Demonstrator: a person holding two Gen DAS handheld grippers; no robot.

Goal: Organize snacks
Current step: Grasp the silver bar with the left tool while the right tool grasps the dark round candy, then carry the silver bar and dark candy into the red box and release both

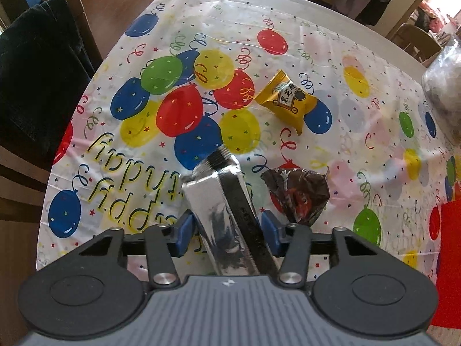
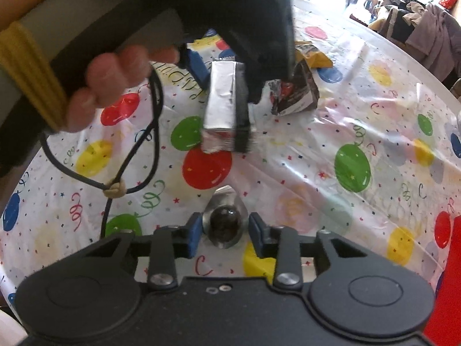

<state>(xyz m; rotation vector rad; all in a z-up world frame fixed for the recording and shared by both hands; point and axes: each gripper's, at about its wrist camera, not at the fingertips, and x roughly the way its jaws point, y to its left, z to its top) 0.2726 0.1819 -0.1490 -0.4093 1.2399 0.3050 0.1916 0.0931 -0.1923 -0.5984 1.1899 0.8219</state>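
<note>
My left gripper [image 1: 227, 230] is shut on a long silver foil snack bar [image 1: 222, 210] and holds it above the table; the bar also shows in the right wrist view [image 2: 223, 101], between the left gripper's blue pads [image 2: 197, 65]. My right gripper [image 2: 224, 229] is shut on a small clear-wrapped dark round snack [image 2: 225, 222]. A yellow wrapped snack [image 1: 288, 99] lies on the balloon tablecloth [image 1: 360, 144] ahead. A dark brown crinkled snack packet [image 1: 298, 191] lies just right of the bar and also shows in the right wrist view [image 2: 296, 92].
The round table has a balloon tablecloth [image 2: 345, 158]. A dark-draped chair [image 1: 37, 80] stands at the left. A clear plastic bag [image 1: 443, 80] sits at the right edge. A red object [image 1: 449, 262] is at the near right. Clothes pile on chairs [image 2: 417, 28] beyond the table.
</note>
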